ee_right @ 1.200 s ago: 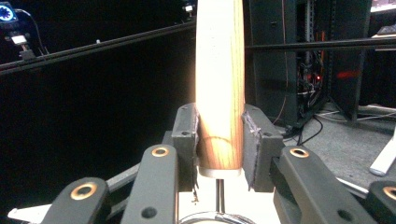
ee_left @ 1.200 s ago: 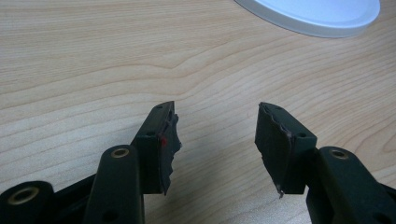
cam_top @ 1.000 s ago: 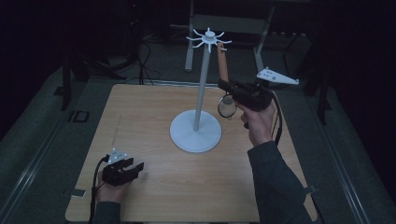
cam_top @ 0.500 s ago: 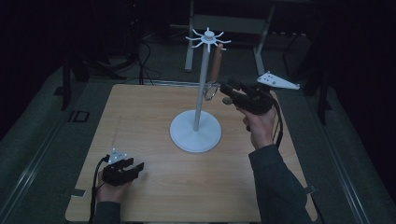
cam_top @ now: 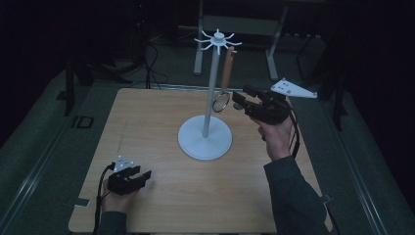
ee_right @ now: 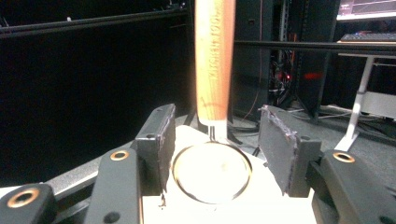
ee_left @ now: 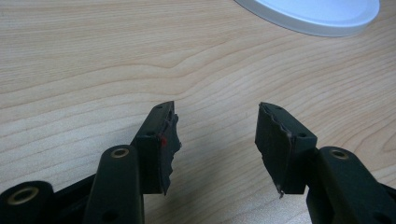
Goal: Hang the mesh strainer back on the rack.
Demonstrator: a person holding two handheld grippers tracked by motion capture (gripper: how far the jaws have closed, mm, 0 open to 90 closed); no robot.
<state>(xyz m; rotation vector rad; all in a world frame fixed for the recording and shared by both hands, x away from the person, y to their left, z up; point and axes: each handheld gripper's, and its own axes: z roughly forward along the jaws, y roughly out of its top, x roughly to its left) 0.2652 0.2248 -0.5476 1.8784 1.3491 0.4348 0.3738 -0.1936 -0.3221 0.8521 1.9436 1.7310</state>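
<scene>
Now the right claw has just been opening, strainer hanging free on the stand; left claw gapes empty.

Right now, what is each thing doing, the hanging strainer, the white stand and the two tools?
Strainer: hanging by its wooden handle from a hook of the stand, round mesh end down, between the right tool's jaws but not gripped.
Stand: upright on the table.
Right tool: jaws have just been opening, now open around the strainer.
Left tool: open, holding nothing, low over the table.
</scene>
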